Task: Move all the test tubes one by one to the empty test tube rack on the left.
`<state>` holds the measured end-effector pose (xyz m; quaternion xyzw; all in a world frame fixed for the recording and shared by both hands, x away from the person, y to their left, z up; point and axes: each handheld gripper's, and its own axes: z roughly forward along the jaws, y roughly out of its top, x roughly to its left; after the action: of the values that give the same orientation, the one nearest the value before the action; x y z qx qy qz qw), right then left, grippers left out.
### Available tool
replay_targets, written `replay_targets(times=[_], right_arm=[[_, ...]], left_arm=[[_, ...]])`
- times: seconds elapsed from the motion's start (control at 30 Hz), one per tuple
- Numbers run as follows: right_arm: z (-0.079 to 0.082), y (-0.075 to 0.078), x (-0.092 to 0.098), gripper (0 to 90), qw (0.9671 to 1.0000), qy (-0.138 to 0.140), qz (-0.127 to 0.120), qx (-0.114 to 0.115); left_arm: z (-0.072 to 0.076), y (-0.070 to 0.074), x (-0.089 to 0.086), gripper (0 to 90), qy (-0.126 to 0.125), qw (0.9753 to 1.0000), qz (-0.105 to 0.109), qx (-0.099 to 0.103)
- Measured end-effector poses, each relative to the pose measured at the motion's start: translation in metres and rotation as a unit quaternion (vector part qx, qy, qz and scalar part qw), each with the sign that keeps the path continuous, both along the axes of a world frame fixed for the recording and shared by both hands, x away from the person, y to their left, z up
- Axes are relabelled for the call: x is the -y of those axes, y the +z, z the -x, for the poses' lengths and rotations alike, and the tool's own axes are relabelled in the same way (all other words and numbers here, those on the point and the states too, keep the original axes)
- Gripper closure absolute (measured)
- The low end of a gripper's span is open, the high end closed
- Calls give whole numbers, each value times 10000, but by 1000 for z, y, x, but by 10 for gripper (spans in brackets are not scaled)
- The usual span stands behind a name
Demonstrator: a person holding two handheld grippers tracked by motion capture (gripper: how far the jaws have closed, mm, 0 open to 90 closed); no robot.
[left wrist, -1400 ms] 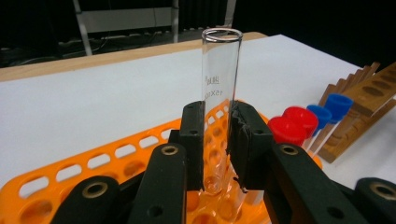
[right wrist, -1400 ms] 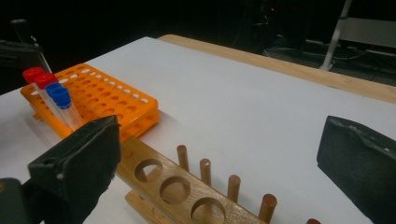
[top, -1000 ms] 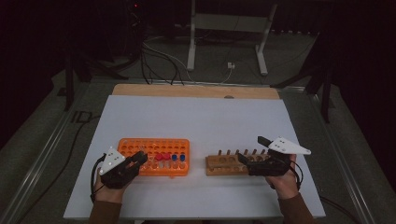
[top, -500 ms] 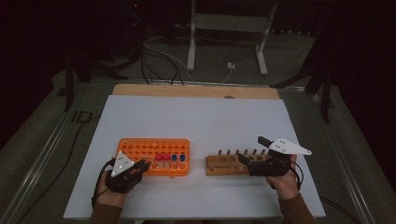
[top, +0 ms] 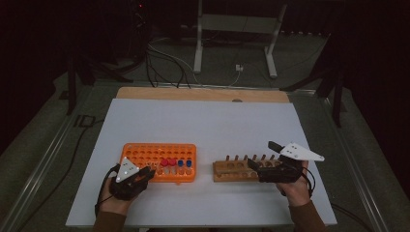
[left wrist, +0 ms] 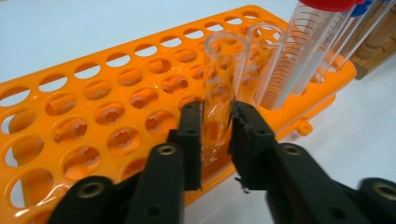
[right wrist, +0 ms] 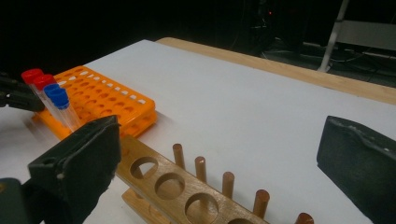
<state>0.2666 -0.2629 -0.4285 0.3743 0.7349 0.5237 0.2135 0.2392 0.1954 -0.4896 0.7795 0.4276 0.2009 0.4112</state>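
Note:
An orange tube rack [top: 145, 152] lies at the front left of the white table, with red-capped tubes [top: 168, 163] and blue-capped tubes [top: 183, 164] standing in it. My left gripper [top: 145, 173] is at the rack's front edge. In the left gripper view it [left wrist: 217, 135] is shut on a clear uncapped tube [left wrist: 222, 79] that stands upright; the jaws hide the tube's lower end. A second clear tube [left wrist: 261, 51] stands just behind it. My right gripper [top: 254, 166] is wide open over the right end of the wooden peg rack [top: 232, 169], holding nothing [right wrist: 224, 158].
The wooden rack [right wrist: 187, 191] has round holes and a row of upright pegs. Many holes of the orange rack [right wrist: 102, 100] have no tube in them. The white mat [top: 203, 125] extends far back to a wooden table edge [top: 203, 94]. Cables and a metal stand lie on the floor beyond.
My left hand has shifted slightly right and toward the table's front edge, along the orange rack. The right hand and gripper have stayed in place.

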Motion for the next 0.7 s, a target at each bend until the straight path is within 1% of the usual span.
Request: replay_targets(times=[0.07, 0.17, 0.3, 0.43, 0.53, 0.57, 0.7], right_arm=[[0, 0, 2, 0, 10000, -9, -9, 21], [0, 0, 5, 0, 10000, -41, -33, 48], [-1, -1, 10, 0, 9999, -120, -74, 53], [-2, -3, 15, 0, 9997, -192, -100, 74], [-3, -4, 17, 0, 9996, -229, -123, 101], [-3, -4, 18, 0, 9996, -244, -119, 104], [-2, -6, 20, 0, 9994, -296, -37, 181]], left_arm=[[1, 2, -2, 660, 11, 10000, 70, 32], [2, 7, -7, 596, -12, 9994, 270, 202], [5, 13, -14, 521, -30, 9974, 566, 444], [8, 20, -20, 445, 47, 9939, 850, 707], [9, 24, -23, 362, 202, 9907, 1032, 866], [9, 25, -24, 346, 262, 9896, 1081, 910], [8, 29, -27, 252, 536, 9866, 1150, 1030]])
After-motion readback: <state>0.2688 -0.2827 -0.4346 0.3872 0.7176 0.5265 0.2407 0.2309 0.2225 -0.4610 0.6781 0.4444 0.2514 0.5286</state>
